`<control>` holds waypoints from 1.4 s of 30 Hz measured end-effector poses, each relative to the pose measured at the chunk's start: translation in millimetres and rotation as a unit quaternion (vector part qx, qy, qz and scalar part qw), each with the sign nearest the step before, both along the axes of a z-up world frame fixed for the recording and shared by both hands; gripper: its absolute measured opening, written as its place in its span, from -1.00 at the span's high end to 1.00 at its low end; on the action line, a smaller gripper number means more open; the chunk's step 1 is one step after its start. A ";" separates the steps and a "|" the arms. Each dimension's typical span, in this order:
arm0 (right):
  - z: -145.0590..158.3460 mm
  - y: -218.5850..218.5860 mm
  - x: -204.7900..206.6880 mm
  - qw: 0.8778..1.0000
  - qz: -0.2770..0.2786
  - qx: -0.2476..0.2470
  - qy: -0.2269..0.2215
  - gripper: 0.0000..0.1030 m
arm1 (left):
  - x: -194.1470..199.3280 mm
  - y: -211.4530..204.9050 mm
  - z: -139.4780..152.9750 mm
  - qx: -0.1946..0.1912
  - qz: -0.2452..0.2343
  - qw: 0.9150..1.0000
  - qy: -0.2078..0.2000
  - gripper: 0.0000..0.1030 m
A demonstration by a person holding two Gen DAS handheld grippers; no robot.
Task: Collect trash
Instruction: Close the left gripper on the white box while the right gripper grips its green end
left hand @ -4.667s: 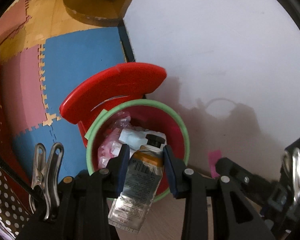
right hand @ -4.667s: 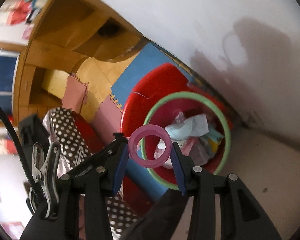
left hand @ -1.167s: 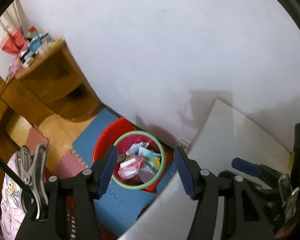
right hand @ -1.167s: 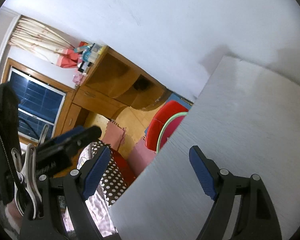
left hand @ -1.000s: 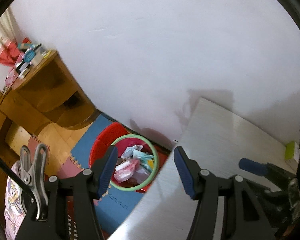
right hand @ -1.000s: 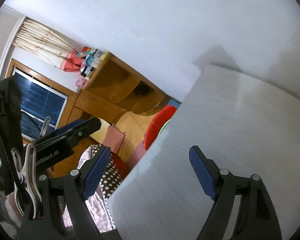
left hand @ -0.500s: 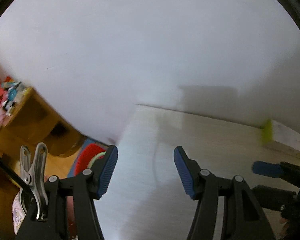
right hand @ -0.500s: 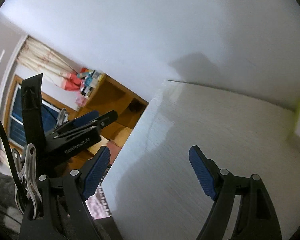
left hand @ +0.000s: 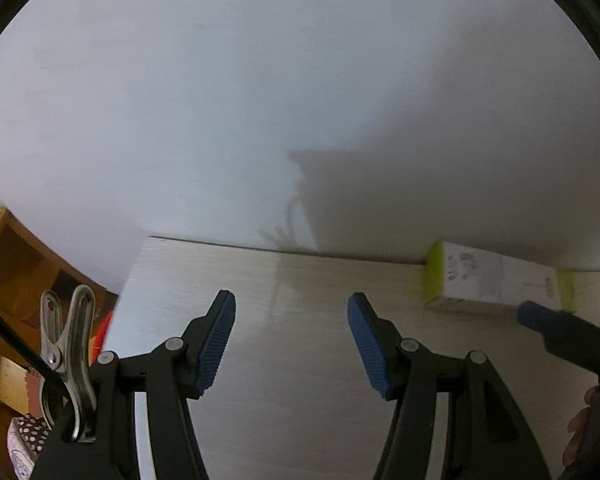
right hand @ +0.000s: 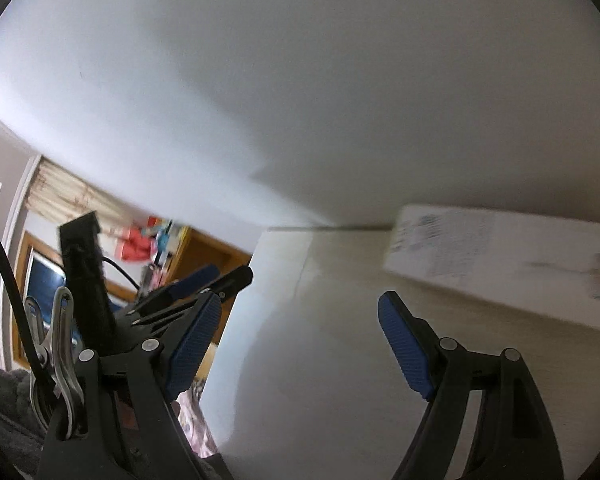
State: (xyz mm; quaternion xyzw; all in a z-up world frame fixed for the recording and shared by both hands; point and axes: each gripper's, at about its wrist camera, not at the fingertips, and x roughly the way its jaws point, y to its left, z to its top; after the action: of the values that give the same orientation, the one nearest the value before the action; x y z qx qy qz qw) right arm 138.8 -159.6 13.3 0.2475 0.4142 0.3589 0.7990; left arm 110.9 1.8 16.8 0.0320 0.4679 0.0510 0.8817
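Observation:
A white carton with lime-green ends lies on the pale table against the wall, at the right of the left wrist view. The right wrist view shows the same carton blurred, ahead and to the right. My left gripper hovers open over the table with nothing between its blue pads. My right gripper is open too and empty; one of its fingers pokes in just below the carton. Only a red sliver of the trash bin peeks past the table's left edge.
A white wall backs the table. Left of the table's edge stand a wooden shelf unit and, lower, a polka-dot fabric. In the right wrist view a window and shelf clutter lie beyond my left gripper.
Both grippers swung right from the red bin to over the table. The bin slid out of view at the left, and the green-ended carton came into view and closer. Both stayed open.

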 end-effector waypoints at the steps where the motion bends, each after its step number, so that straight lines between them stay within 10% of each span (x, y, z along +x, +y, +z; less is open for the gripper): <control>1: -0.2 -9.3 -4.3 1.000 -0.012 -0.001 0.000 -0.61 | 2.3 -3.9 -2.4 -0.005 -0.006 1.000 0.002 -0.20; 27: 16.7 -165.2 -39.0 0.971 -0.232 -0.051 0.012 -0.46 | 41.5 -70.2 -31.2 -0.080 -0.064 0.995 0.021 -0.34; 42: -1.1 -176.2 -8.0 0.976 -0.205 -0.058 0.036 -0.19 | 48.0 -109.4 -55.1 -0.095 -0.088 0.990 0.059 -0.40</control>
State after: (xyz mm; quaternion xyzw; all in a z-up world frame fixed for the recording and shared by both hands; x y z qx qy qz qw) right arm 130.8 -335.8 12.2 0.2932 0.4035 0.1539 0.8530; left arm 158.8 -107.6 -38.3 -0.0076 0.5173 -0.0737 0.8526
